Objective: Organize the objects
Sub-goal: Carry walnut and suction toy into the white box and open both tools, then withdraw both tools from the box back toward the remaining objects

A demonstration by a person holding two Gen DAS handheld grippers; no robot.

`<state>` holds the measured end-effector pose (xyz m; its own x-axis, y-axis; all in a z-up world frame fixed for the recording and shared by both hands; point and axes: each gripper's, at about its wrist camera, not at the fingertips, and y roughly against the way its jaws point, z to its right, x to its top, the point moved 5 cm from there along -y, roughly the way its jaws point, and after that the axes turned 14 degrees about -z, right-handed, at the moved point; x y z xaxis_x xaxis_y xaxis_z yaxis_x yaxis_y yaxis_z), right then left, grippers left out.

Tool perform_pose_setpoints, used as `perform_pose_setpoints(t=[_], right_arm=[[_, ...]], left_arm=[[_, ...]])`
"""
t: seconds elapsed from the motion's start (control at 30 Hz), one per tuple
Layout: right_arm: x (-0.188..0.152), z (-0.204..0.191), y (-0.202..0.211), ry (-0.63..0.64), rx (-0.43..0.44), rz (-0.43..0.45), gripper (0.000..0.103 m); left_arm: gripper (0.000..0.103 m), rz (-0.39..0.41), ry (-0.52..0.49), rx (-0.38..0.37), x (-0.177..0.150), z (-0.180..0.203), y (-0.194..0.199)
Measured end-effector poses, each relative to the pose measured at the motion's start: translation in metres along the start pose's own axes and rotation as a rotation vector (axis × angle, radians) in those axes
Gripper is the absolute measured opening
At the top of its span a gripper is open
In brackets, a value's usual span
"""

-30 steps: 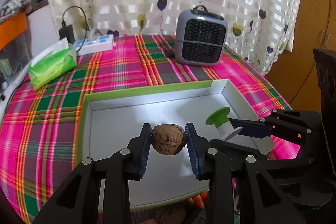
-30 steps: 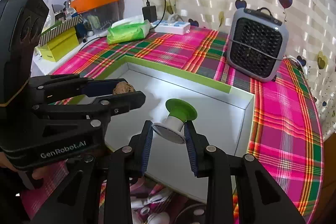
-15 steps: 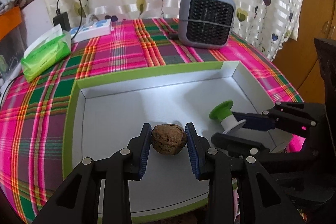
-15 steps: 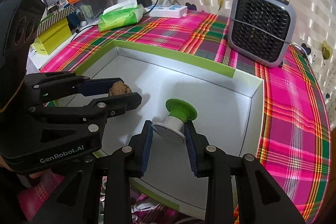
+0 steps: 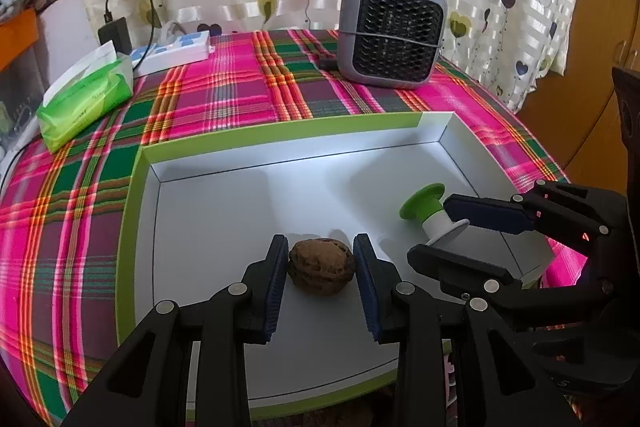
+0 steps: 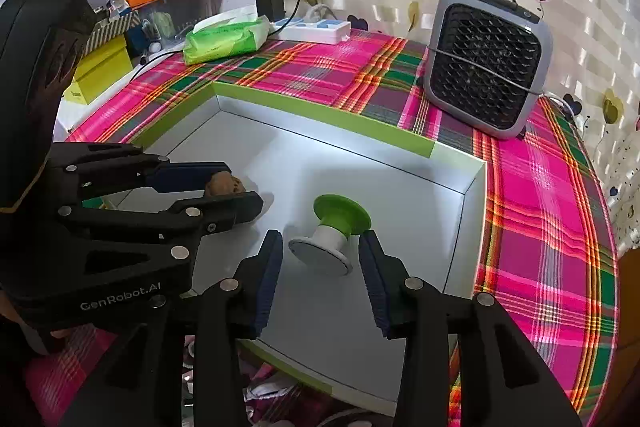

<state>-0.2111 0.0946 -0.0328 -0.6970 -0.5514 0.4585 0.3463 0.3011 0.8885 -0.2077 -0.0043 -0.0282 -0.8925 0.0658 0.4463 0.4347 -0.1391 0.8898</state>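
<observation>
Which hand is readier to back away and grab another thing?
Right. The right gripper has just been opening its jaws; the spool lies between them in the box, gaps both sides. The left gripper sits close around the walnut, so it probably must open more first.

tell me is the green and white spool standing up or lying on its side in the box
On its side: the green and white spool lies tipped on the white box floor, white flange facing the right gripper, whose jaws have just opened.
</observation>
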Motion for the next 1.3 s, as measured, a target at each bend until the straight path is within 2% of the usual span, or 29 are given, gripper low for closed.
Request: perform_pose_setpoints(t=[0.4,0.7,1.3], right_arm=[[-0.002,-0.012,0.024,0.045,-0.062,0.053,0.042],[-0.012,-0.028,0.052,0.07,-0.096,0.114,0.042],[-0.044,-0.054,0.079,0.082,-0.078,0.158,0.042]], left_arm=[[0.033,0.058,0.005,0.008,-0.004,0.005,0.027],[0.032,0.115,0.007,0.011,-0.021,0.011,0.057],[0.031,0.158,-0.023,0.037,-0.06,0.025,0.09]])
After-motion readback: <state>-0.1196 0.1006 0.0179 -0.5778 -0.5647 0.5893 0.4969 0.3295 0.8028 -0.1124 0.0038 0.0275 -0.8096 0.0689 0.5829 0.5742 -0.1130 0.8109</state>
